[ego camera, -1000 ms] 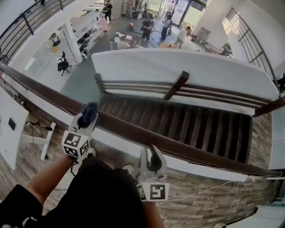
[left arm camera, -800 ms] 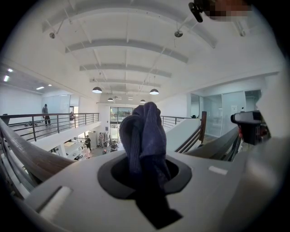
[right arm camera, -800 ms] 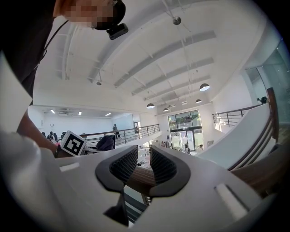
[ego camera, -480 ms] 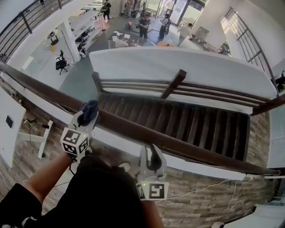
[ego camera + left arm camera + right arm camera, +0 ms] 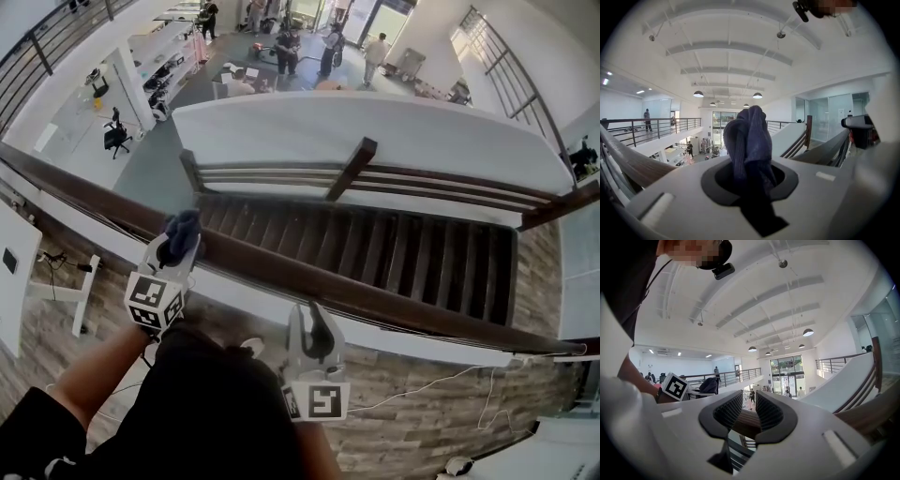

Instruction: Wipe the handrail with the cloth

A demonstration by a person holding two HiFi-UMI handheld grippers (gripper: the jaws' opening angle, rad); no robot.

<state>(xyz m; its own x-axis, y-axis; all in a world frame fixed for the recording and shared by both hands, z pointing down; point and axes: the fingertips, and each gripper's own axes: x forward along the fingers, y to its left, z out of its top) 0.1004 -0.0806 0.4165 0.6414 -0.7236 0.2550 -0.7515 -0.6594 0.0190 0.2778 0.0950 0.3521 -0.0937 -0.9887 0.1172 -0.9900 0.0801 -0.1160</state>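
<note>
A dark brown wooden handrail (image 5: 403,307) runs from upper left to lower right across the head view. My left gripper (image 5: 176,248) is shut on a bunched dark blue cloth (image 5: 183,228), and the cloth rests on top of the rail. In the left gripper view the cloth (image 5: 747,140) stands up out of the jaws and hides their tips, with the rail (image 5: 635,165) curving off to the left. My right gripper (image 5: 313,323) sits to the right, its tips at the rail's near edge. Its jaws (image 5: 749,411) stand a little apart with nothing gripped; the rail shows through the gap.
Beyond the rail a dark staircase (image 5: 375,251) drops away, with a second railing and post (image 5: 352,169) and a white wall behind. People stand far below on the lower floor (image 5: 281,47). A thin white cable (image 5: 422,392) lies on the wood-look floor at my feet.
Both grippers have slid a little to the right along the handrail, judged against the staircase behind. The cloth stays held and on the rail. The right jaws keep the same gap.
</note>
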